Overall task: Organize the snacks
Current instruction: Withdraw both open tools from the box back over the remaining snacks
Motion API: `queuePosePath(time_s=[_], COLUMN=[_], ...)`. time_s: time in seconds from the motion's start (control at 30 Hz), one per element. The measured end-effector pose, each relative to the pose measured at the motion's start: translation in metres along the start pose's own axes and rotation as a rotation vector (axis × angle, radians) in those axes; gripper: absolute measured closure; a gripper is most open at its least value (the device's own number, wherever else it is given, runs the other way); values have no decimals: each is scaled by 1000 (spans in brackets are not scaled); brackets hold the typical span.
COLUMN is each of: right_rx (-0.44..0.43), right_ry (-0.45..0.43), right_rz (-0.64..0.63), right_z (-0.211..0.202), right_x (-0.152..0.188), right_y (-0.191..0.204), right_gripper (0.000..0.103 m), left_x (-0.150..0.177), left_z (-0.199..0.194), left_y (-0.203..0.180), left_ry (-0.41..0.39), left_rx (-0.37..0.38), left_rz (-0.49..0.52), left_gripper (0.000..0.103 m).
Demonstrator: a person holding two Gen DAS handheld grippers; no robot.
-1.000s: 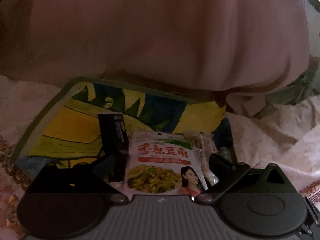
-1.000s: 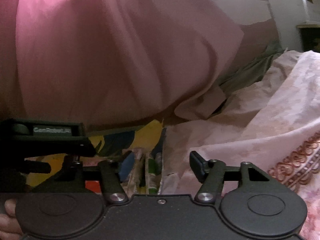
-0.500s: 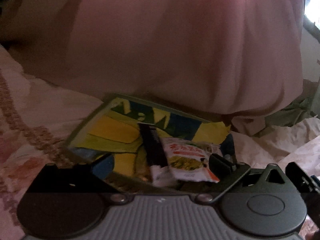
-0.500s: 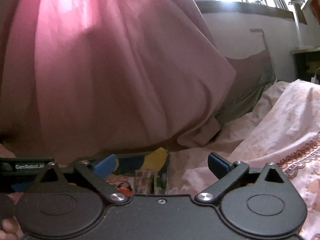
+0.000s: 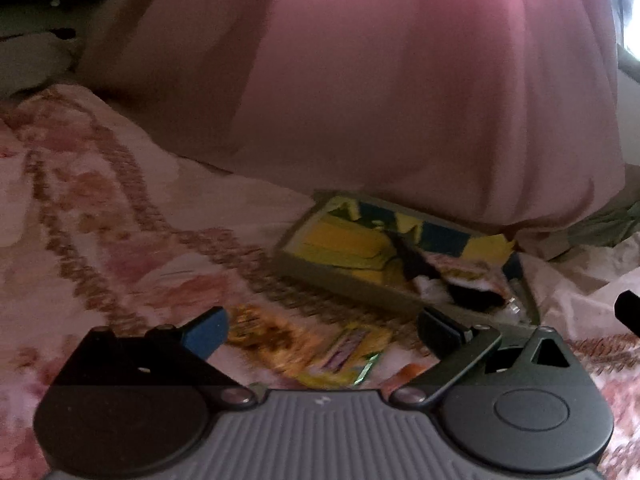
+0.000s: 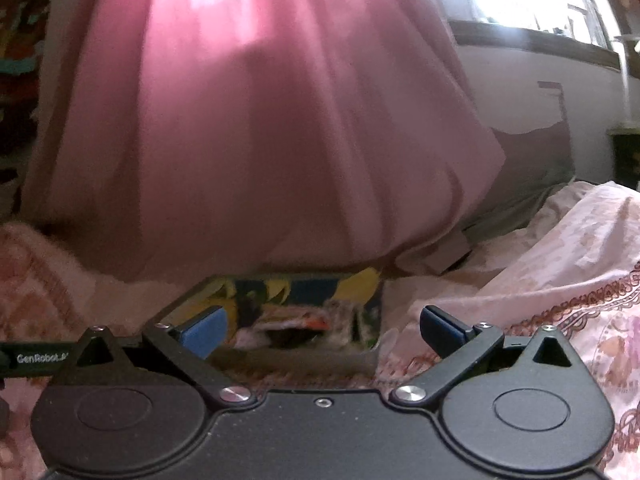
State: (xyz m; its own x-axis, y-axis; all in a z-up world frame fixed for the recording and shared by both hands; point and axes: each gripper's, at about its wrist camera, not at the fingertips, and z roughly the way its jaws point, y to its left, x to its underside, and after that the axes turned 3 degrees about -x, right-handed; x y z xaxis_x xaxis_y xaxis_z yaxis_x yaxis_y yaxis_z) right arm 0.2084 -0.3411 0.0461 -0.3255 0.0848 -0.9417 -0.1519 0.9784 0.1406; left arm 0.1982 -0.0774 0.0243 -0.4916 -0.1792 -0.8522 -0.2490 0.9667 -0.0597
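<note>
Here the right gripper (image 6: pixel 322 330) gapes wide and empty above the bedspread (image 6: pixel 560 264), before the tray (image 6: pixel 280 356) of snacks (image 6: pixel 296 322). The left gripper (image 5: pixel 322 330) is likewise spread, nothing held, over a loose yellow packet (image 5: pixel 348 354) on the bed.

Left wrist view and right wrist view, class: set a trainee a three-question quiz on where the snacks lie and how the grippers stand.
1. True or false: the tray holds several snack packets.
2. Where does the yellow packet lie: A in the tray, B on the floral cloth, C between shut fingers?
3. What does the right gripper hold?

Key: 1 true. 2 B, in front of the open left gripper. 3 Nothing; it is open.
</note>
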Motion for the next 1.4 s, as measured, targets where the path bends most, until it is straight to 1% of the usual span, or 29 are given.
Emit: queuePosePath(time_s=[0.2,0.37,0.5,0.57,0.67,0.73,0.83,0.93,1.2,1.4], right_rx=[-26,-29,-15,-5,11,21,25,18,-33,-60], right_ry=[69,145,200,224,251,261,262,270,280,282], right_rz=[-41,-73,-72,-74,-89,-98,-109,-114,-141,-122], right_z=[-20,-32,-39,-40,-43,-43,-44,-41,-30,-25], right_x=[22,42,56,62,70,72,73,75,79,78], right_y=[33,56,68,71,76,78,80,82,91,92], right_gripper=[1,1,1,1,1,1,1,1,1,1], left_x=[25,43,57,65,75,79,82,83,79,80], left_z=[-19,-28,-33,-32,-29,-27,-24,-24,-19,-11], left_y=[24,40,54,61,70,75,82,87,92,90], left_ry=[-21,-34,-36,-28,4,21,44,39,32,40], left_rx=[-31,-25,-16,-17,-10,-7,-2,-7,-20,-10], left_rz=[59,114,128,125,126,129,106,92,87,110], left_gripper=[1,1,0,0,0,0,0,0,0,1])
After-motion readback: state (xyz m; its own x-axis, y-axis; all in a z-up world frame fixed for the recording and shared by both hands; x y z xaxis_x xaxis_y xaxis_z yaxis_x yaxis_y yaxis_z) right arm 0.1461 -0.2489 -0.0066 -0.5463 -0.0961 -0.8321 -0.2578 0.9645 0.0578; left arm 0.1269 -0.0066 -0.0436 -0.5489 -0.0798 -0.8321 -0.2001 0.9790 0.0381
